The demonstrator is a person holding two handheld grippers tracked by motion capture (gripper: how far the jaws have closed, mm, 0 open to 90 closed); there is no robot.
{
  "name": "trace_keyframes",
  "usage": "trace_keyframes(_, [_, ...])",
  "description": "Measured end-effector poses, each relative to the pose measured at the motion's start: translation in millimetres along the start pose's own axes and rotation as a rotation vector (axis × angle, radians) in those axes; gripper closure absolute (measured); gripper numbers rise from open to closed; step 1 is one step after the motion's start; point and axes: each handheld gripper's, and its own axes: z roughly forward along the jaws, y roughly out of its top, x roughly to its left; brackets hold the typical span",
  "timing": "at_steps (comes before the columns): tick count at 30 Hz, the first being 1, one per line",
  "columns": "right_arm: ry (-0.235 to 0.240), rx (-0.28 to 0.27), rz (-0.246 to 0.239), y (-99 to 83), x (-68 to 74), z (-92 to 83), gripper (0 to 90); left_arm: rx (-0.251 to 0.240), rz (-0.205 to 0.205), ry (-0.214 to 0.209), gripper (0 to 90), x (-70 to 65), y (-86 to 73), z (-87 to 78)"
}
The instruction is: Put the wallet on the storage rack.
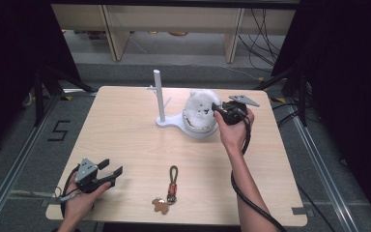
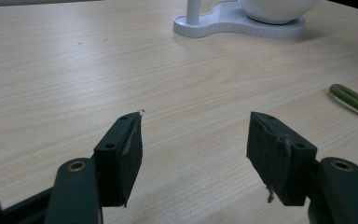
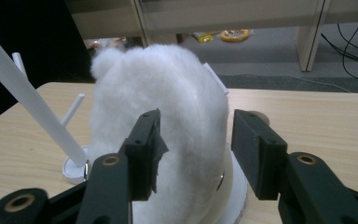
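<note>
my right gripper [image 3: 195, 140] gapes around the fluffy white toy [image 3: 161, 107], upper right — soft, light; pinch its plush side.

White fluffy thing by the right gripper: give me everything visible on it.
The white fluffy thing looks like soft plush, rounded, with a small ear-like bump on top and dark dots on its side. It sits in the white bowl on the stand's base, beside the upright post. The right gripper has open jaws at its side.
</note>
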Motion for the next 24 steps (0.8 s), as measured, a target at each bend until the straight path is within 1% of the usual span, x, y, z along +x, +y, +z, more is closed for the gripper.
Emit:
trace_keyframes(1, [-0.009,0.01,-0.002,1.8,-1.0,-4.5,51.7,0.004,0.002,0.001,35.1,0.0,0.4,-0.2])
trace_keyframes(2, [-0.01,0.023,0.021,2.2,-0.1,-7.6,51.6,0.003,0.003,0.003,35.0,-0.1,0.8,-0.5])
trace_keyframes(3, [-0.01,0.023,0.021,2.2,-0.1,-7.6,51.6,-0.003,0.002,0.002,35.0,-0.4,1.3,-0.5])
trace_keyframes(4, [-0.005,0.028,0.016,1.6,-2.3,-11.7,51.6,-0.007,0.0,0.0,34.8,-0.3,1.7,-0.6])
trace_keyframes(5, [-0.005,0.028,0.016,1.6,-2.3,-11.7,51.6,-0.004,0.0,0.006,34.8,-0.6,2.5,-1.4])
trace_keyframes(7, [0.005,0.044,-0.009,0.6,-6.7,-15.1,51.5,-0.01,0.001,0.004,34.5,-0.5,3.6,-1.4])
trace_keyframes(8, [0.002,0.056,0.0,-0.3,-6.1,-16.9,50.9,-0.008,0.001,0.007,34.4,-1.0,4.3,-1.9])
trace_keyframes(9, [-0.002,0.071,0.025,-1.6,-4.7,-19.5,50.6,-0.014,-0.002,0.003,34.2,-1.3,4.8,-1.6])
trace_keyframes(10, [0.005,0.07,-0.01,-2.5,-9.1,-20.6,50.0,-0.011,-0.001,0.006,34.0,-1.9,5.5,-2.1])
trace_keyframes(11, [-0.003,0.092,0.008,-3.5,-8.3,-23.4,49.5,-0.013,-0.001,0.004,33.9,-2.6,6.2,-1.8])
trace_keyframes(12, [0.006,0.114,-0.001,-6.1,-11.6,-27.8,48.1,-0.009,-0.006,0.002,33.6,-4.3,7.3,-1.9])
trace_keyframes(13, [0.006,0.114,-0.001,-6.1,-11.6,-27.8,48.1,-0.009,-0.006,0.002,33.4,-4.3,7.3,-1.9])
trace_keyframes(15, [0.017,0.146,0.005,-9.0,-12.4,-32.0,47.6,-0.004,-0.004,-0.006,33.3,-5.7,8.3,-1.7])
trace_keyframes(16, [0.025,0.15,0.006,-10.8,-12.8,-33.7,47.6,-0.006,-0.004,-0.012,33.2,-6.9,8.9,-1.2])
trace_keyframes(18, [0.018,0.171,0.006,-13.8,-13.4,-38.2,47.7,-0.001,-0.002,-0.023,33.0,-9.5,10.5,-1.2])
trace_keyframes(19, [0.009,0.197,0.047,-18.0,-11.6,-42.6,48.0,-0.001,0.003,-0.03,32.9,-10.7,11.5,-0.8])
trace_keyframes(20, [0.009,0.197,0.047,-18.0,-11.6,-42.6,48.0,0.005,0.006,-0.035,32.9,-12.3,12.6,-0.9])
trace_keyframes(21, [0.014,0.211,0.008,-22.3,-16.9,-44.4,48.6,0.024,0.004,-0.041,33.0,-16.0,15.1,-0.8])
trace_keyframes(22, [0.011,0.218,0.026,-25.1,-16.6,-45.5,48.9,0.024,0.002,-0.057,33.0,-17.7,16.0,0.5])
trace_keyframes(23, [0.011,0.218,0.026,-25.1,-16.6,-45.5,48.9,0.024,0.002,-0.057,33.2,-17.7,16.0,0.5])
trace_keyframes(24, [0.003,0.237,0.007,-30.7,-19.7,-46.6,49.1,0.039,-0.006,-0.076,33.7,-21.5,18.6,1.2])
